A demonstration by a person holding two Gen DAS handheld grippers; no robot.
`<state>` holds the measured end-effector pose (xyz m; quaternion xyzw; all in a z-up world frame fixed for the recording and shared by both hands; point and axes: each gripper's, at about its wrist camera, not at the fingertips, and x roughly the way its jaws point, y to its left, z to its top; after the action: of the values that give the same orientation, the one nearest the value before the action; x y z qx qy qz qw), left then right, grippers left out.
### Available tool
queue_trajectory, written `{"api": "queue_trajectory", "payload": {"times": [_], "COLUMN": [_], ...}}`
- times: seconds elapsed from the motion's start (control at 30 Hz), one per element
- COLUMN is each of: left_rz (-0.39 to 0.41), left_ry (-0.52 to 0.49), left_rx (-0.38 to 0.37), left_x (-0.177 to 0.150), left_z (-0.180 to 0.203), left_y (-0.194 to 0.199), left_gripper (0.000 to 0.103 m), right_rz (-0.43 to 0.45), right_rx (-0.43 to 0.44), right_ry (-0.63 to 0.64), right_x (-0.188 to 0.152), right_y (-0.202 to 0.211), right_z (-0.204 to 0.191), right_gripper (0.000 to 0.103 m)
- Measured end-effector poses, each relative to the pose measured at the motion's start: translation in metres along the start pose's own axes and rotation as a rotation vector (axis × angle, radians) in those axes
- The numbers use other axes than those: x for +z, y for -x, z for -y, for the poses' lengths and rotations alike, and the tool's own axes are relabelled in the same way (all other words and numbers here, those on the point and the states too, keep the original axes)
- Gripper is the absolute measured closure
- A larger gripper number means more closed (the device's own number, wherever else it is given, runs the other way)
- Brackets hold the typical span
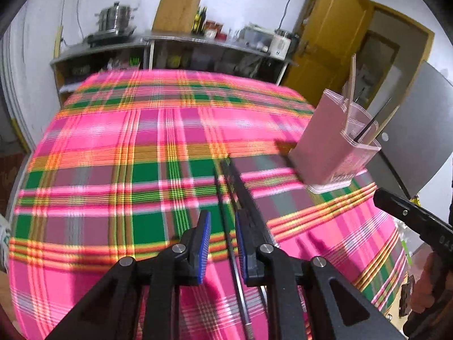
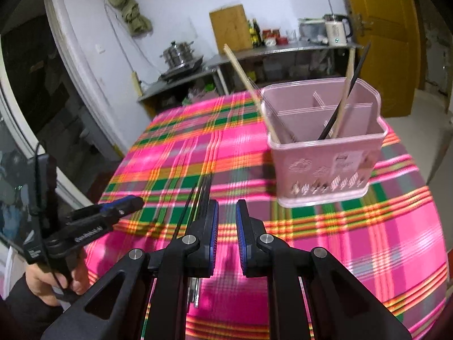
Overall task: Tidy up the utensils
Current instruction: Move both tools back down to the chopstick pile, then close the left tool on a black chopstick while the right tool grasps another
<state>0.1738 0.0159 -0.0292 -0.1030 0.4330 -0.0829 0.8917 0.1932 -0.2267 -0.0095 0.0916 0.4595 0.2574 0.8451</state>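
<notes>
A pink utensil holder (image 2: 322,153) with dividers stands on the plaid tablecloth (image 2: 175,147); it also shows in the left wrist view (image 1: 331,141) at the right. It holds wooden chopsticks (image 2: 344,96) and a black chopstick (image 2: 348,90). Black chopsticks (image 1: 235,187) lie on the cloth. My left gripper (image 1: 222,240) is open above them, one thin stick running between its jaws. They also show in the right wrist view (image 2: 198,195) left of my right gripper (image 2: 226,235), which is open and empty, near the holder's front.
The left gripper's tip (image 2: 119,209) and the hand show at the left of the right wrist view. A metal shelf (image 1: 170,48) with a pot, bottles and a kettle stands behind the table. A yellow door (image 1: 334,34) is at the back right.
</notes>
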Motion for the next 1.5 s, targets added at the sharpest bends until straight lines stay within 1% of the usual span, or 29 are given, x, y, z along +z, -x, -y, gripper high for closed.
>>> {"api": "queue_trajectory", "payload": {"times": [0.17, 0.33, 0.47, 0.53, 0.63, 0.7, 0.77, 0.9, 1.0, 1.07, 1.17, 1.37, 1.5], "left_rz": [-0.045, -0.07, -0.087, -0.065, -0.047, -0.046, -0.045, -0.041, -0.053, -0.054, -0.048, -0.065, -0.075], "left_ry": [0.011, 0.003, -0.009, -0.018, -0.049, -0.068, -0.074, -0.057, -0.014, 0.008, 0.009, 0.01, 0.006], "left_rx": [0.007, 0.012, 0.037, 0.044, 0.083, 0.098, 0.106, 0.116, 0.093, 0.058, 0.024, 0.008, 0.013], "left_x": [-0.012, -0.013, -0.015, -0.014, -0.014, -0.015, -0.015, -0.015, -0.014, -0.014, -0.012, -0.013, -0.014], "left_z": [-0.003, -0.001, -0.001, 0.0, 0.001, 0.0, -0.002, -0.011, -0.018, -0.02, -0.017, -0.009, -0.006], "left_y": [-0.02, -0.037, -0.051, -0.052, -0.056, -0.056, -0.056, -0.052, -0.048, -0.045, -0.043, -0.047, -0.051], "left_gripper": [0.086, 0.086, 0.086, 0.086, 0.086, 0.091, 0.095, 0.095, 0.095, 0.095, 0.093, 0.087, 0.085], "right_rz": [-0.051, -0.093, -0.124, -0.139, -0.164, -0.181, -0.198, -0.225, -0.241, -0.246, -0.243, -0.238, -0.239], "right_rx": [0.009, 0.016, 0.019, 0.02, 0.023, 0.025, 0.024, 0.016, 0.004, 0.001, 0.002, 0.0, -0.006], "right_ry": [0.002, 0.007, 0.018, 0.024, 0.036, 0.047, 0.055, 0.072, 0.084, 0.088, 0.093, 0.097, 0.098], "right_x": [-0.01, -0.018, -0.021, -0.022, -0.024, -0.025, -0.025, -0.026, -0.027, -0.027, -0.027, -0.026, -0.029], "right_y": [-0.019, -0.038, -0.053, -0.061, -0.074, -0.084, -0.094, -0.112, -0.119, -0.122, -0.125, -0.126, -0.124], "right_z": [-0.004, -0.006, -0.01, -0.013, -0.017, -0.02, -0.023, -0.028, -0.029, -0.029, -0.031, -0.03, -0.027], "right_gripper": [0.09, 0.09, 0.09, 0.09, 0.09, 0.09, 0.09, 0.09, 0.09, 0.09, 0.09, 0.09, 0.09]}}
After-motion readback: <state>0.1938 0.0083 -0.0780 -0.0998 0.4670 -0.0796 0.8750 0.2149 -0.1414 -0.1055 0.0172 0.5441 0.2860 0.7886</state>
